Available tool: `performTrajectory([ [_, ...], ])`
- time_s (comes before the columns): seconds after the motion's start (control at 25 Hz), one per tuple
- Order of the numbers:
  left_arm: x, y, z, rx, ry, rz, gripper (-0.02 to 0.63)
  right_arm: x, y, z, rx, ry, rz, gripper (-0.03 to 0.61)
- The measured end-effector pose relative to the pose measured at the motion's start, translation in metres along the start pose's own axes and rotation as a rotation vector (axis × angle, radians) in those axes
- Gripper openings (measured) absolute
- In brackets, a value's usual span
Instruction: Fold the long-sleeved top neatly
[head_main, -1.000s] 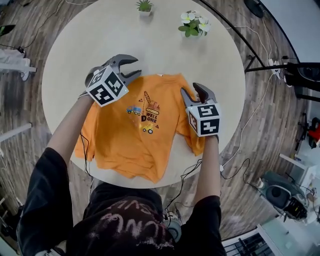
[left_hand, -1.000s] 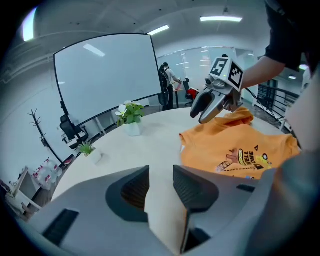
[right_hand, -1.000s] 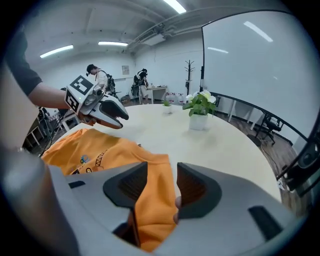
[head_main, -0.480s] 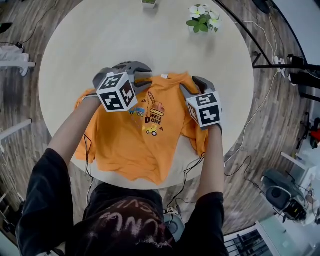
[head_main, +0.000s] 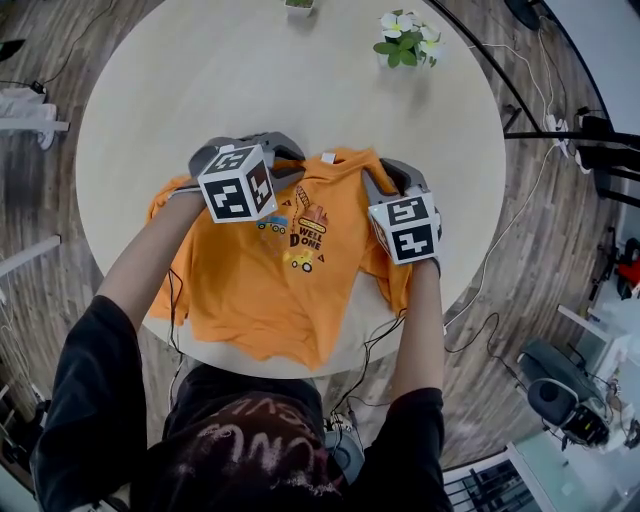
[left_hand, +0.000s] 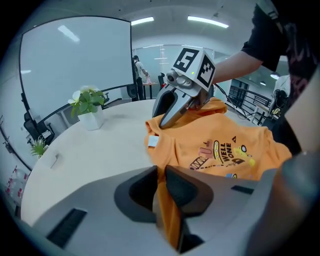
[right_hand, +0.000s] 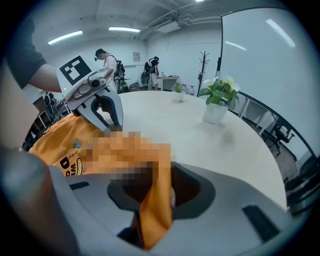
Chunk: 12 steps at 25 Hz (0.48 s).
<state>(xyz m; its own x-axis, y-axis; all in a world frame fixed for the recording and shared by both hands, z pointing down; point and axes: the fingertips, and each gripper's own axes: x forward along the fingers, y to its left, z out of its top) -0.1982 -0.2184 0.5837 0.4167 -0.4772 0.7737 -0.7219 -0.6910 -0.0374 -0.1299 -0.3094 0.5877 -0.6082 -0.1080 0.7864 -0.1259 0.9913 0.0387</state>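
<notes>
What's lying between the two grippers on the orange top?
In the head view, the collar and digger print of the top lie between the left gripper and the right gripper; both have just been closing their jaws on its fabric.

Black tee (head_main: 240, 440) w/ pink print; grey left gripper (head_main: 292, 163), right gripper (head_main: 384, 176), b/w cubes (head_main: 237, 183).

top (head_main: 250, 290): soft matt cloth | table (head_main: 200, 90): smooth matt | floor (head_main: 560, 260): wood planks
</notes>
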Motion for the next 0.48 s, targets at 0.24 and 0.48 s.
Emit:
performTrajectory([
  [0.24,-0.013,0.0,0.004,0.058,0.01,0.07,0.043,-0.024,0.006,0.013,-0.029,-0.066,-0.026,0.067],
  [0.48,-0.034,-0.003,0.014,0.106,0.004,0.139,0.041,-0.051,0.017,0.03,-0.054,-0.138,-0.039,0.054],
])
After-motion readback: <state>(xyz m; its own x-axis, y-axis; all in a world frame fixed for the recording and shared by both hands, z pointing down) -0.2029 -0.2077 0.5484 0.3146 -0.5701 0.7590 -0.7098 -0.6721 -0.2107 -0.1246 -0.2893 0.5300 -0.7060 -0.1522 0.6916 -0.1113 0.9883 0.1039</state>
